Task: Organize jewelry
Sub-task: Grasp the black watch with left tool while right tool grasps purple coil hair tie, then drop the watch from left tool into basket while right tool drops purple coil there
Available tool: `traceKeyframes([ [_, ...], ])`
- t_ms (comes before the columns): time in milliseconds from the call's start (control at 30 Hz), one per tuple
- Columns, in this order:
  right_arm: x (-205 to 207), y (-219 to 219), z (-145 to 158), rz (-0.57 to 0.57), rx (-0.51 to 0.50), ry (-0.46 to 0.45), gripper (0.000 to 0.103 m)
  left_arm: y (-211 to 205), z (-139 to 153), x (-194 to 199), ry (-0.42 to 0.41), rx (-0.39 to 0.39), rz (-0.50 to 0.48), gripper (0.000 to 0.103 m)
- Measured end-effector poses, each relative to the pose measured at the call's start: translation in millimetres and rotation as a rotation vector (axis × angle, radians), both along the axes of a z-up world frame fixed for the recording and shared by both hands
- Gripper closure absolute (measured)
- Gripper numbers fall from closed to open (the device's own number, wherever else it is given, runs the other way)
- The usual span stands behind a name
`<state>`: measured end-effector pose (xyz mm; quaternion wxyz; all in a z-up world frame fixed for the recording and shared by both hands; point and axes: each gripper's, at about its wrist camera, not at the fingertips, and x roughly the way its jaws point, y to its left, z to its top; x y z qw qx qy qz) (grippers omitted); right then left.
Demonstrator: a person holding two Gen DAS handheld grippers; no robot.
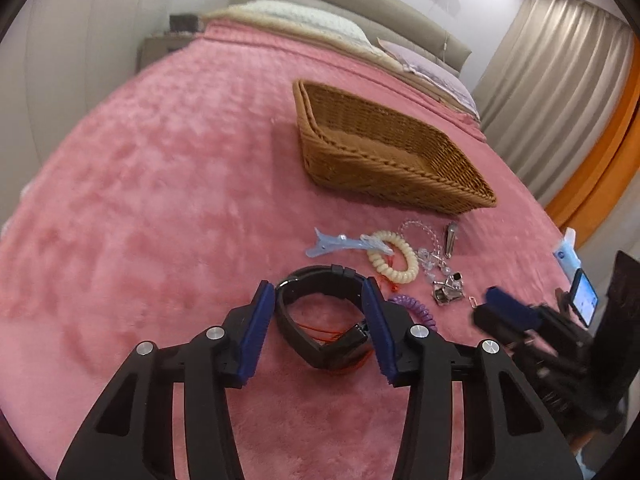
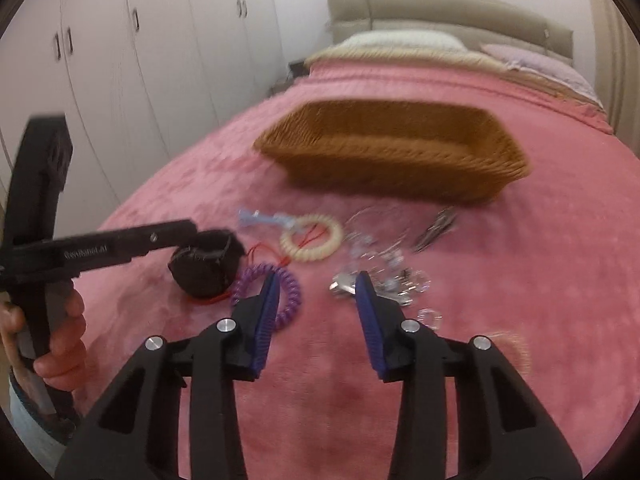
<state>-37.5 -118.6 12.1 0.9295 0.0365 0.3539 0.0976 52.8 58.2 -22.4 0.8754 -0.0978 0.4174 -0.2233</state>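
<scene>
A black watch (image 1: 320,320) lies on the pink blanket between the open fingers of my left gripper (image 1: 319,286); in the right wrist view the watch (image 2: 204,264) sits at the left gripper's tip. My right gripper (image 2: 318,276) is open and empty, above a purple coil tie (image 2: 276,292) and silver jewelry (image 2: 380,276). A cream coil tie (image 1: 394,256), a blue hair clip (image 1: 336,242), a clear bead bracelet (image 1: 420,232) and a silver clip (image 1: 450,238) lie near the wicker basket (image 1: 384,148).
The pink blanket (image 1: 160,200) covers the bed, with pillows (image 2: 400,46) at the head. White wardrobes (image 2: 140,60) stand at the left. A phone (image 1: 584,296) sits at the bed's right edge. A thin gold bracelet (image 2: 516,348) lies right of my right gripper.
</scene>
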Motion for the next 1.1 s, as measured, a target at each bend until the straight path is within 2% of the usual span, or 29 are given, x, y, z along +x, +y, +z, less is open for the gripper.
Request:
traceKeyframes([
  [133, 14, 15, -8, 0.018, -0.021, 0.064, 0.067, 2, -8, 6, 0.038, -0.029, -0.015, 0.064],
  [233, 25, 22, -15, 0.015, -0.052, 0.105, 0.075, 9, -13, 12, 0.080, -0.069, -0.015, 0.067],
  [300, 33, 28, -23, 0.010, -0.077, 0.138, 0.080, 10, -20, 16, 0.112, -0.071, -0.015, 0.074],
  [433, 37, 35, -26, 0.002, -0.111, 0.147, 0.081, 14, -25, 20, 0.142, -0.087, -0.019, 0.078],
  [500, 38, 38, -27, 0.001, -0.131, 0.146, 0.081, 13, -26, 20, 0.139, -0.071, -0.014, 0.083],
  [533, 38, 39, -27, 0.001, -0.140, 0.143, 0.081, 12, -26, 19, 0.135, -0.062, -0.014, 0.084],
  [600, 37, 41, -27, 0.010, -0.149, 0.135, 0.090, 10, -25, 16, 0.118, -0.037, -0.014, 0.091],
  [667, 34, 42, -27, 0.013, -0.159, 0.120, 0.092, 8, -25, 13, 0.097, -0.005, -0.013, 0.095],
  [867, 16, 40, -20, -0.003, -0.170, 0.020, 0.093, -4, -19, -5, 0.000, 0.065, -0.031, 0.099],
  [967, 10, 33, -14, -0.032, -0.142, -0.025, 0.093, -9, -15, -12, -0.043, 0.095, -0.041, 0.100],
  [1100, 4, 22, -8, -0.068, -0.100, -0.070, 0.093, -3, -10, -16, -0.072, 0.077, -0.013, 0.100],
])
